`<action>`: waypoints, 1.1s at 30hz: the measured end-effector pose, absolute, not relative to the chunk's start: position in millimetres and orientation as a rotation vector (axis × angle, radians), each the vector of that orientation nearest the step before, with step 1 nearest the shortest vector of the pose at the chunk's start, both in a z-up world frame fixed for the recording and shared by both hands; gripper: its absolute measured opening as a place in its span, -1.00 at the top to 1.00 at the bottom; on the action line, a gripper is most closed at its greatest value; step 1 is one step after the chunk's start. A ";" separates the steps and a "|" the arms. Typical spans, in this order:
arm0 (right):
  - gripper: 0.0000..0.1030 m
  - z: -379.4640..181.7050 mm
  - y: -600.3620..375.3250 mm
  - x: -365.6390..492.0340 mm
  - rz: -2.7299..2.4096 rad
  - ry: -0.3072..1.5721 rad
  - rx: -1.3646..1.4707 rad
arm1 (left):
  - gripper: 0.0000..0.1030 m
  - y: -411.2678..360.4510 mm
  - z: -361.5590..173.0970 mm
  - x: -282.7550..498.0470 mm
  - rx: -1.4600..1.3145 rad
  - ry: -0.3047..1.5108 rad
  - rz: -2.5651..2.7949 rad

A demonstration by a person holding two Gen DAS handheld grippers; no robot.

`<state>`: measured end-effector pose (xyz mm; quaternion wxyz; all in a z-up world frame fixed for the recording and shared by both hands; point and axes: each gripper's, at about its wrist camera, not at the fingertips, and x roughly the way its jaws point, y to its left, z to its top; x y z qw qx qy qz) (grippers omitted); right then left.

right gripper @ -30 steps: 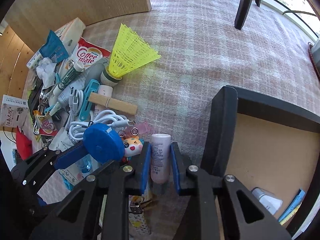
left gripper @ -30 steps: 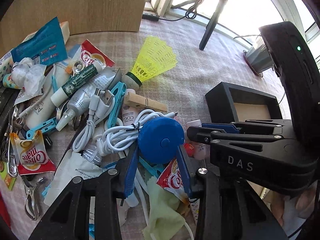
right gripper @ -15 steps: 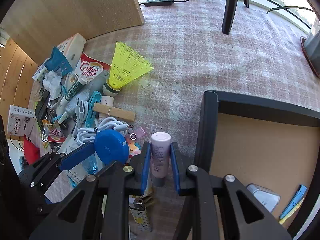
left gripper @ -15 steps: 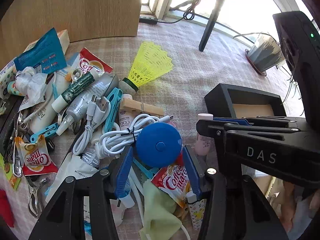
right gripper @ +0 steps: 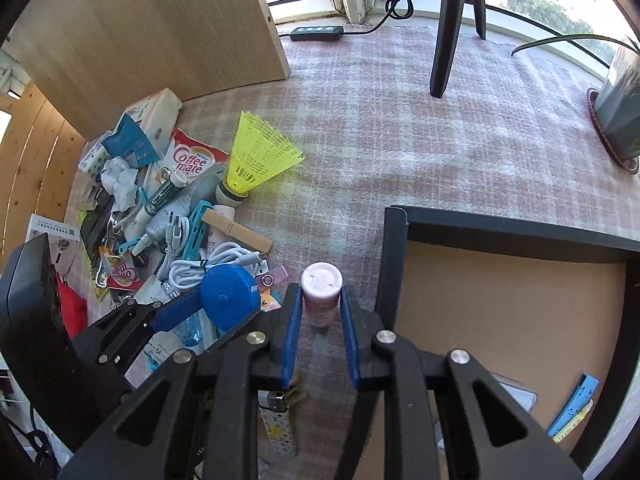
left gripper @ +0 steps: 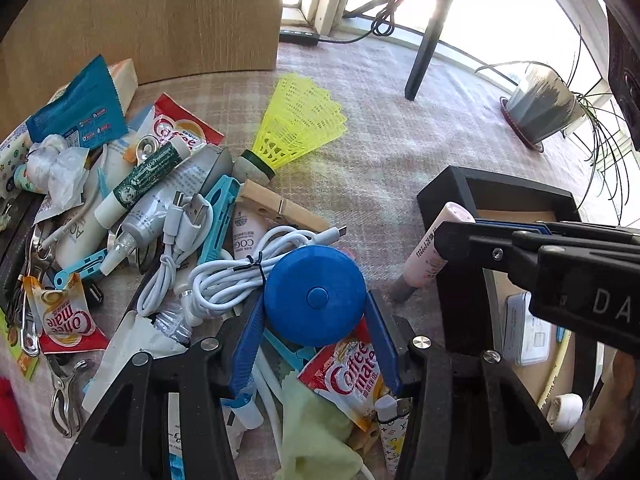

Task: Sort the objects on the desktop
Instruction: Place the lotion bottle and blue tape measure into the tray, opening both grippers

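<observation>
the right gripper (right gripper: 319, 322) clamps a pink tube (right gripper: 321, 294) beside the black tray (right gripper: 391, 264). the left gripper (left gripper: 316, 334), its jaws just widened, loosely straddles a blue round case (left gripper: 315, 294).

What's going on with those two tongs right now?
Right tongs clamp pink tube beside black tray. Left tongs straddle blue round case, just reopened. Clutter everywhere.

Setting: pink-and-white checked tablecloth (right gripper: 440, 128). A pale wooden panel (right gripper: 152, 36) stands at its far left edge; right of the panel, a sunlit window (left gripper: 500, 8), a black power strip (right gripper: 317, 33) and a potted plant (left gripper: 540, 108).
</observation>
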<state>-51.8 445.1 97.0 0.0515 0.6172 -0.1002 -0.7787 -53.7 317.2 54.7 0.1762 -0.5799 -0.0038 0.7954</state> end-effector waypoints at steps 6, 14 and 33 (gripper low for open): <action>0.63 114.8 452.2 -45.0 -2.400 -0.338 1.811 | 0.07 310.4 71.3 -45.1 -1.601 -0.046 2.250; 0.63 152.9 498.5 -11.2 -2.493 -0.445 1.714 | 0.07 339.8 101.9 -18.7 -1.503 -0.038 2.183; 0.44 161.6 620.6 58.0 -2.669 -0.595 1.797 | 0.06 449.5 128.0 50.3 -1.401 0.197 1.937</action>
